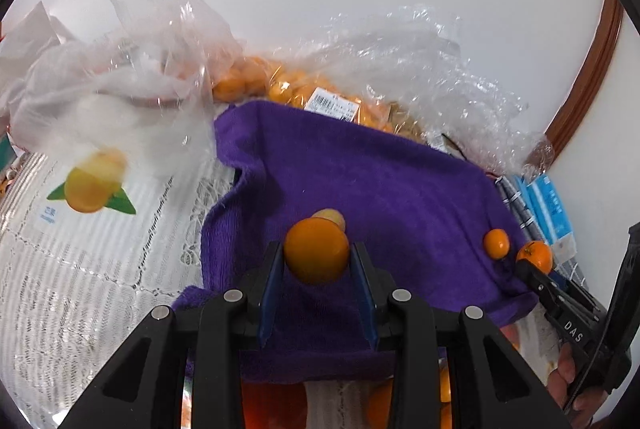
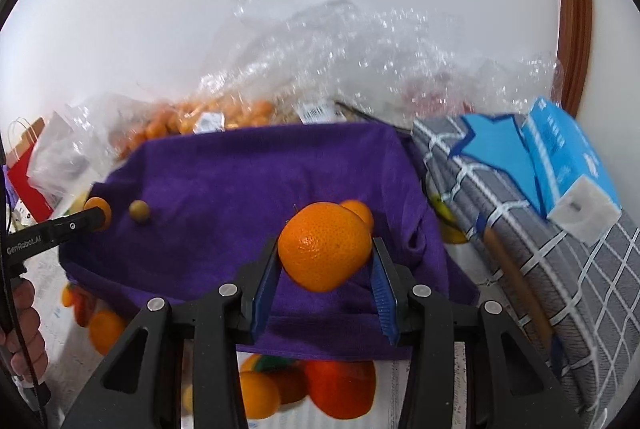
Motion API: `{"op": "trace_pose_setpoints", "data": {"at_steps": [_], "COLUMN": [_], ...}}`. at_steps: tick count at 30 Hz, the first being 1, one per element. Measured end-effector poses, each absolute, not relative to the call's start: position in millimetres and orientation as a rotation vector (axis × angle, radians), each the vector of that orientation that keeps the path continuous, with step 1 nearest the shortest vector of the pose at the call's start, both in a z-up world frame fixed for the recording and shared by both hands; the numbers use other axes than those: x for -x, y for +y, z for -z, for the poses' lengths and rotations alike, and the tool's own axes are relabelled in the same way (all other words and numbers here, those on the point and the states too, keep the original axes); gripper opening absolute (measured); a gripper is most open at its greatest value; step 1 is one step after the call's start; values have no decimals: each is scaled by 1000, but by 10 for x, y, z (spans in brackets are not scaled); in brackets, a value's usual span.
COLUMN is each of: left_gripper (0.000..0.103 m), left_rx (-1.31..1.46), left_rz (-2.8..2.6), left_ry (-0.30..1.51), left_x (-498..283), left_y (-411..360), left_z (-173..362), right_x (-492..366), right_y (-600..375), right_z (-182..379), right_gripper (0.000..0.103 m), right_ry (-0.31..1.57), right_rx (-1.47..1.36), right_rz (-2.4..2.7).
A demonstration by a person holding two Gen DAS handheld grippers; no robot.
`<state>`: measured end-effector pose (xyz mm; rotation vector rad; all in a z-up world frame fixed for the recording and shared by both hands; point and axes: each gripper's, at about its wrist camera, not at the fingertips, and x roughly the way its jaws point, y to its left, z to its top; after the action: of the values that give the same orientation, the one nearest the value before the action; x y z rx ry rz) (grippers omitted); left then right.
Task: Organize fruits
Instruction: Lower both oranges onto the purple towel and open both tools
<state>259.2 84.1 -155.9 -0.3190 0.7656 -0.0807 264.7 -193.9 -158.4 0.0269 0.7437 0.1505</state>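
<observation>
My two wrist views look forward and down along their jaws, close above the purple cloth [image 1: 360,169] they share; each catches the other gripper at its side.

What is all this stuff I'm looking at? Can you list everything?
purple towel: one, spread on the table
held fruit: two, orange; a smooth one in the left gripper, a dimpled one in the right gripper
loose fruit on the towel: one small orange, one small yellowish
bags of small fruit: clear plastic, behind the towel
checked cloth: one, grey, right of the towel
tissue pack: one, blue, on the cloth
lace tablecloth: white
left gripper: black, blue pads
right gripper: black, blue pads
</observation>
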Motion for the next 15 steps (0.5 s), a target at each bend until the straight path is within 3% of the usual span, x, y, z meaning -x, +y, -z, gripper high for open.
{"op": "trace_pose_setpoints", "data": {"at_steps": [15], "left_gripper": [32], "left_rx": [265], "left_rz": [65], "left_ry": [721], "left_x": [-2551], "left_y": [765], "left_z": [1590], "right_x": [-2739], "right_y": [-1952], "right_z": [1766], "right_gripper": [43], "right_ry": [776], "right_rx": [-57], "right_rz": [-156]}}
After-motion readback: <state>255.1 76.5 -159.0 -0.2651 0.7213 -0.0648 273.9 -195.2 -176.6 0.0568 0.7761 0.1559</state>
